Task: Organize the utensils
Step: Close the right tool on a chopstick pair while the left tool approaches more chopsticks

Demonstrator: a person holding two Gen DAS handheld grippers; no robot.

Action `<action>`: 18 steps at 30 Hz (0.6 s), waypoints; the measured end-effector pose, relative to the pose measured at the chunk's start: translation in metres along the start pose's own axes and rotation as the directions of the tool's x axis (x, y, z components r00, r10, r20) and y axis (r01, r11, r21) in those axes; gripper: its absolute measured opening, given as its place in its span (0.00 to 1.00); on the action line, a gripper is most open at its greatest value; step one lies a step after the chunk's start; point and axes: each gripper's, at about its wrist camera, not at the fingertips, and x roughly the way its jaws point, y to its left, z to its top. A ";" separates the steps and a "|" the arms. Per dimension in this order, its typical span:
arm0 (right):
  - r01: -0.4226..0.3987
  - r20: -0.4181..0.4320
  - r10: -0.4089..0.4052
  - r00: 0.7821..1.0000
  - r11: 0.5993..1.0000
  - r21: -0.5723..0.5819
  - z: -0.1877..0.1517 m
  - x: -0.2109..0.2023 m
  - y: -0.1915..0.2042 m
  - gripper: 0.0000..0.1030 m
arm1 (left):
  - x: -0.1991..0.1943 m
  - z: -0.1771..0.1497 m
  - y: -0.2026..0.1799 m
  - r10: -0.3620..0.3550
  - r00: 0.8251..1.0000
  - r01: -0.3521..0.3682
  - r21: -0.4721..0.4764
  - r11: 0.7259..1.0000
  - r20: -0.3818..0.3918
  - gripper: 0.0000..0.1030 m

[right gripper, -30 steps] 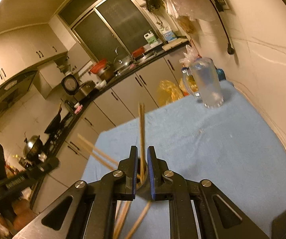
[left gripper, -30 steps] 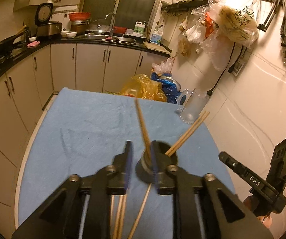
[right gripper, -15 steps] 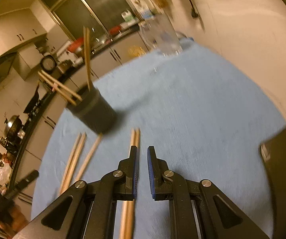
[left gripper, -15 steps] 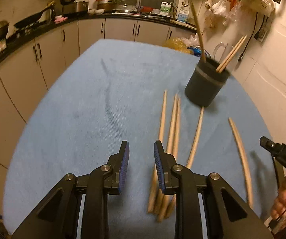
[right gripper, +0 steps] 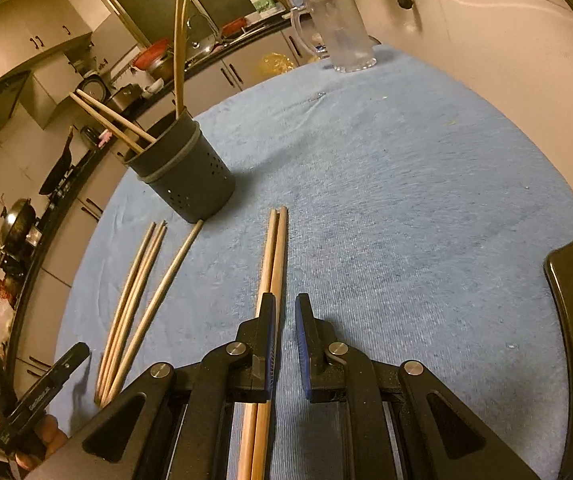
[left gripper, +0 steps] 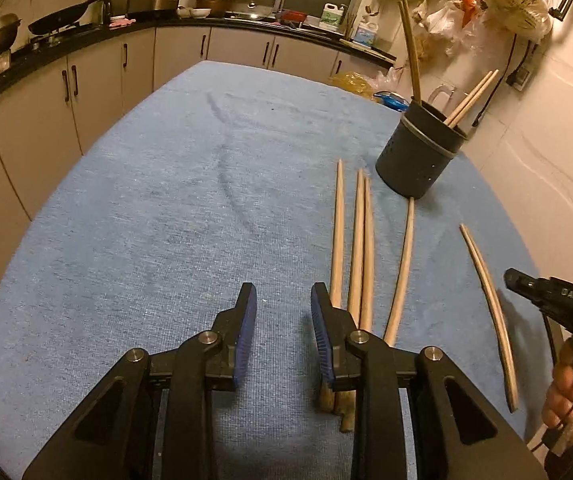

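Left gripper (left gripper: pixel 280 312), jaws slightly apart and empty, hovers just left of chopsticks (left gripper: pixel 360 248) lying on the desk (left gripper: pixel 166 200). Right gripper (right gripper: pixel 285 320), nearly closed and empty, hovers beside a pair (right gripper: pixel 276 248). Holder (right gripper: pixel 184 176) stands farther off. Round sticks may roll from the pinch.

Wooden chopsticks (left gripper: pixel 360 248) flat on cloth nr dark holder (left gripper: pixel 420 152), others upright inside.

The near ends of three chopsticks (left gripper: pixel 360 248) vanish beneath the left gripper's (left gripper: pixel 282 308) right finger. A chopstick pair (right gripper: pixel 274 256) slips under the right gripper's (right gripper: pixel 285 316) left finger and off the bottom edge (holder (right gripper: pixel 190 172) contents unseen).
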 end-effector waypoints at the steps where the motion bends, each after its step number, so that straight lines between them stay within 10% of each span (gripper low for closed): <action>1: 0.008 -0.004 -0.008 1.000 1.000 -0.001 0.000 0.002 0.000 0.11 | 0.000 0.000 0.000 -0.004 1.000 0.004 0.000 1.000 0.002 0.26; 18: 0.111 -0.043 -0.116 0.992 0.988 -0.105 0.013 0.033 0.023 0.15 | 0.003 0.000 -0.003 -0.079 0.997 0.079 0.020 0.997 -0.016 0.30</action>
